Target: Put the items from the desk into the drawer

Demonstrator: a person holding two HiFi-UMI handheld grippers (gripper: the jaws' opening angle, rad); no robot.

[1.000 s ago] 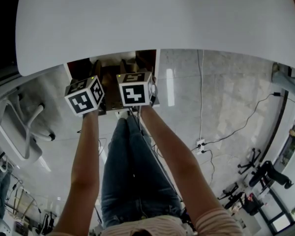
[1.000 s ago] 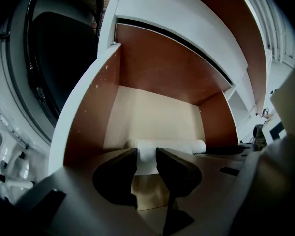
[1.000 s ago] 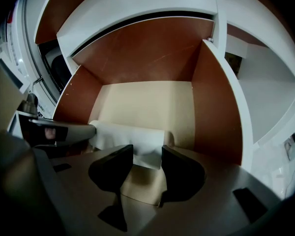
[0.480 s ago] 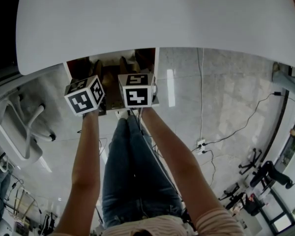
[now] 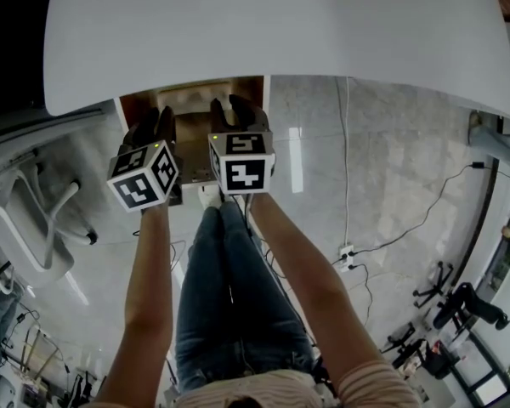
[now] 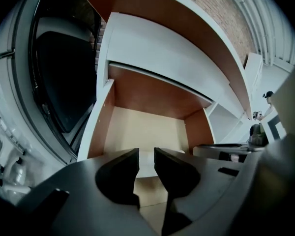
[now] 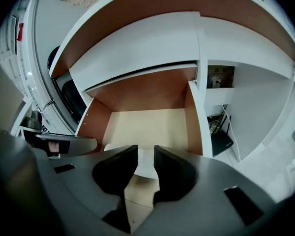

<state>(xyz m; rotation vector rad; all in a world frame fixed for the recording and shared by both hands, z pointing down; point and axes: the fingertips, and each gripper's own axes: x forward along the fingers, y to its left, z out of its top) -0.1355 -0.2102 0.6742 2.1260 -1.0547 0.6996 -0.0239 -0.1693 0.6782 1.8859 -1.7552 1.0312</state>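
Both grippers at the open drawer point(image 5: 195, 109) under the white desk point(image 5: 280, 32).
I see the left gripper point(image 6: 146, 163) and the right gripper point(image 7: 145, 163) side by side at the drawer's front edge, each with jaws almost together, a thin gap only, holding nothing.

The left gripper point(image 6: 146, 154) and right gripper point(image 7: 145, 151): dark grey jaws, each bearing a white cube point(image 5: 144, 175) with black square markers. Wearer: blue jeans point(image 5: 221, 296), striped top point(image 5: 263, 393).
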